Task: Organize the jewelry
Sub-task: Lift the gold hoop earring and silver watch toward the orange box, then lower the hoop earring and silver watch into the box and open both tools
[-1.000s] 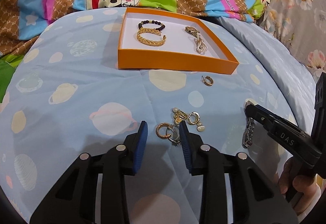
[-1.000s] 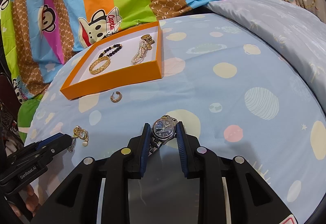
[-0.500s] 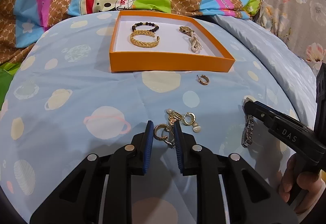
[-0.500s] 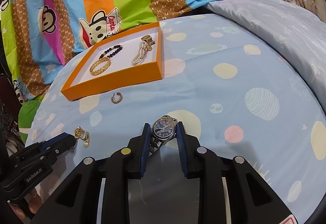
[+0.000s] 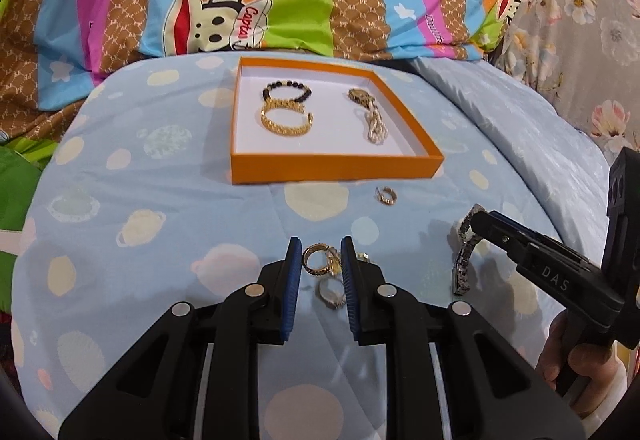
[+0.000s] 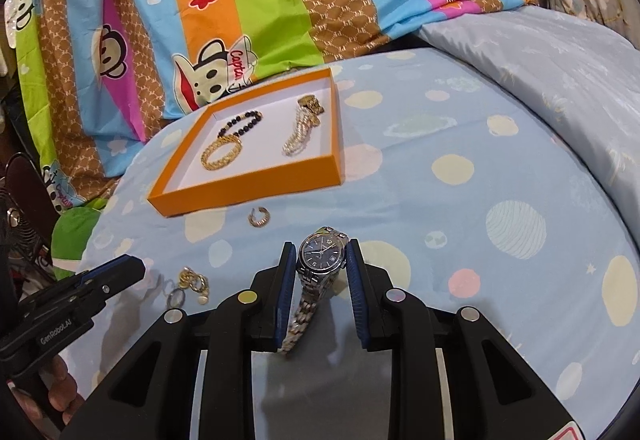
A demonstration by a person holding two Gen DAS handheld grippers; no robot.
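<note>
The left gripper [image 5: 317,264] has its blue-padded fingers closed around a gold hoop earring [image 5: 313,259] from the small heap on the blue planet-print bed cover [image 5: 160,207], probably for the shallow orange cardboard tray [image 5: 336,167] near the bed's far edge

The right gripper [image 6: 318,260] grips a silver, blue-dialled wristwatch [image 6: 321,252], its metal band hanging, apparently lifted for the same tray

Both grippers are matte black plastic. The left gripper [image 5: 317,260] has ribbed blue pads lining its fingers [image 5: 294,272], round silver rivets at the joints and triangular cut-outs; its side reads "GenRobot.AI" in white. The right gripper [image 6: 316,260] matches it, stamped "DAS". Bare skin of the right hand [image 5: 576,372] shows below that marking.
</note>
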